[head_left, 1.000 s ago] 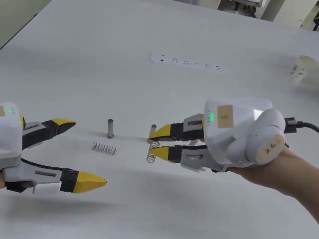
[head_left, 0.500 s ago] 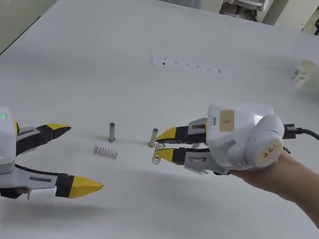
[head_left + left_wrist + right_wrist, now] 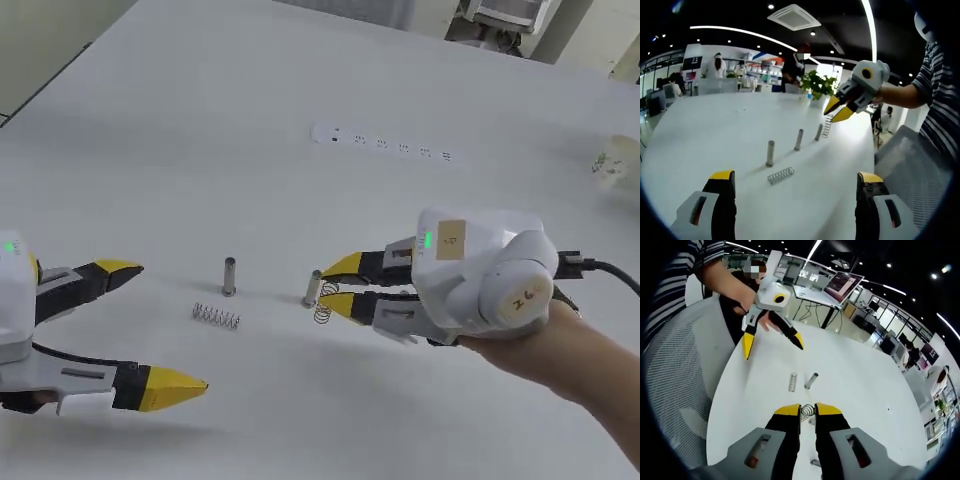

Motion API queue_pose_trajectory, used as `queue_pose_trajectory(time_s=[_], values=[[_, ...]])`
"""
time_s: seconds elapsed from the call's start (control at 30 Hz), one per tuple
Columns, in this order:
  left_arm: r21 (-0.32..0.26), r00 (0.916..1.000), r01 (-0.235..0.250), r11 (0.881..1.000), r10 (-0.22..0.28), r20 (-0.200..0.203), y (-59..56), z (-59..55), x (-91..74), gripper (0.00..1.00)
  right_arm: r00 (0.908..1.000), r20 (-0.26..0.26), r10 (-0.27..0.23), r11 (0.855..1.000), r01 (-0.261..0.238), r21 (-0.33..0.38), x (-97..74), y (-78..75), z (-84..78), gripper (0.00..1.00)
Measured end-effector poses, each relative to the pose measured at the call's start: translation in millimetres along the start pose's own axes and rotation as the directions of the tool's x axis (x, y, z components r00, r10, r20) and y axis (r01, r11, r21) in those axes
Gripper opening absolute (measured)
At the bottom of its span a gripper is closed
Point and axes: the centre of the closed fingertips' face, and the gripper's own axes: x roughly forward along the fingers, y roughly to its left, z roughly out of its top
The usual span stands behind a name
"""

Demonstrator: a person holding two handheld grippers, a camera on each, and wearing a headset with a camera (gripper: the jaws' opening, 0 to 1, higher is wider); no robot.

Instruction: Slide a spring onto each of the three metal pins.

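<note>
A spring (image 3: pixel 323 304) is being gripped between the nearly closed tips of the right claw (image 3: pixel 338 286), right of centre in the head view. It is being held just beside the top of an upright pin (image 3: pixel 312 288); whether spring and pin are touching cannot be told. The left claw (image 3: pixel 152 326) is being held released at lower left, jaws spread wide over the white counter (image 3: pixel 200 120), with nothing between them. A second pin (image 3: pixel 230 277) is standing upright to the left of the first, and a loose spring (image 3: pixel 216 316) is lying flat just below it in the frame, apart from it. In the left gripper view three pins are being shown upright in a row running toward the upper right, the third pin (image 3: pixel 819 132) being the farthest. A power strip (image 3: pixel 380 143) is lying flat at upper centre of the head view.
</note>
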Motion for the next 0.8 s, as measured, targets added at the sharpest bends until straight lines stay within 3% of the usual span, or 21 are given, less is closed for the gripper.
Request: queue_pose_trajectory(time_s=[0.47, 0.8], values=[[-0.005, 1.0000, -0.005, 1.000, 0.005, -0.008, -0.5, -3.9, -3.9, 0.98, 0.9958, -0.012, -0.091, 0.995, 0.091, 0.029, 5.6, -36.0, -0.3, 0.08], [-0.006, 0.9999, -0.011, 1.000, 0.011, -0.012, 1.3, -5.7, -5.9, 0.98, 0.9929, -0.015, -0.118, 0.991, 0.118, 0.065, 10.2, -50.3, -1.6, 0.08]])
